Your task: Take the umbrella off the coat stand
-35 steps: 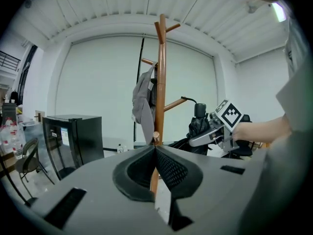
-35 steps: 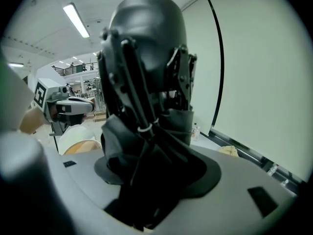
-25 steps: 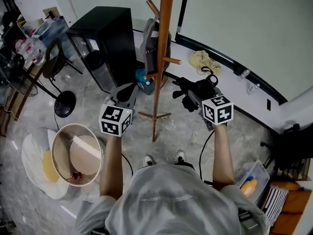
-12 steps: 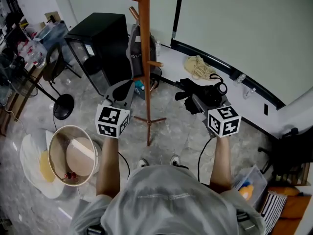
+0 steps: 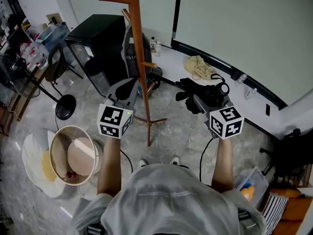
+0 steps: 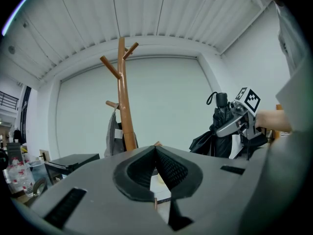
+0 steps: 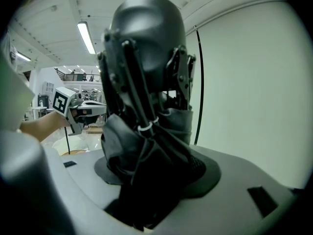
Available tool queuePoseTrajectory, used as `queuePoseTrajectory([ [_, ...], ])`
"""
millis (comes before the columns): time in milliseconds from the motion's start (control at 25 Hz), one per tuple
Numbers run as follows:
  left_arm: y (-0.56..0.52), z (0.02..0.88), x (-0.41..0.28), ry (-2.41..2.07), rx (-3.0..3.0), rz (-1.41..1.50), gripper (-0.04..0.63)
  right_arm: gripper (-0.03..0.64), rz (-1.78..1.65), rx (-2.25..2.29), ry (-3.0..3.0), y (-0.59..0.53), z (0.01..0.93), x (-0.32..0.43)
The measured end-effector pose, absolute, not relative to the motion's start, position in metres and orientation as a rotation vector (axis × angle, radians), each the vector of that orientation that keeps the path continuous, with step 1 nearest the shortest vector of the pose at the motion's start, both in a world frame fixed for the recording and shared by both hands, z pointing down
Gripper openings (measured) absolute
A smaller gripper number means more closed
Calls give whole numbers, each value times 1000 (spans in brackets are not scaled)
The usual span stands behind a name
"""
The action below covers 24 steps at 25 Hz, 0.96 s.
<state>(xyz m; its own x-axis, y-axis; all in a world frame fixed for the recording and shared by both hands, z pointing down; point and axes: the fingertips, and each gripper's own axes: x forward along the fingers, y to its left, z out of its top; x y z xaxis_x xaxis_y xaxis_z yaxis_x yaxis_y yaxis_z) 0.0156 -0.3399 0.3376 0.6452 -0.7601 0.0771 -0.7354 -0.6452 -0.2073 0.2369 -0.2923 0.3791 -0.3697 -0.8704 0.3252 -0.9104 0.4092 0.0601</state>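
I note: umbrella (image 5: 201, 91) black all over; coat stand (image 5: 139, 62) warm orange-brown wood; bag (image 5: 128, 58) grey; floor (image 5: 178, 129) pale grey, marbled with darker veins

It looks like a lab or workshop hall, not a home: pale stone-pattern floor (image 5: 181, 131), bare white wall panels (image 5: 244, 28), a slatted ceiling (image 6: 146, 13) and a strip light (image 7: 87, 37). A black cabinet (image 5: 105, 38) stands by the wall. A cluttered table (image 5: 19, 48) fills the left edge, a storage bin (image 5: 250, 180) sits lower right, and a wooden coat stand (image 5: 138, 58) stands in the open.
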Motion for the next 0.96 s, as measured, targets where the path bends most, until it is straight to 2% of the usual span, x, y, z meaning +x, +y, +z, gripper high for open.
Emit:
queuePoseTrajectory([
  [960,-345,343,13,1268,-2671,-291,14,273,208,1516,-2384,-300,390,231],
])
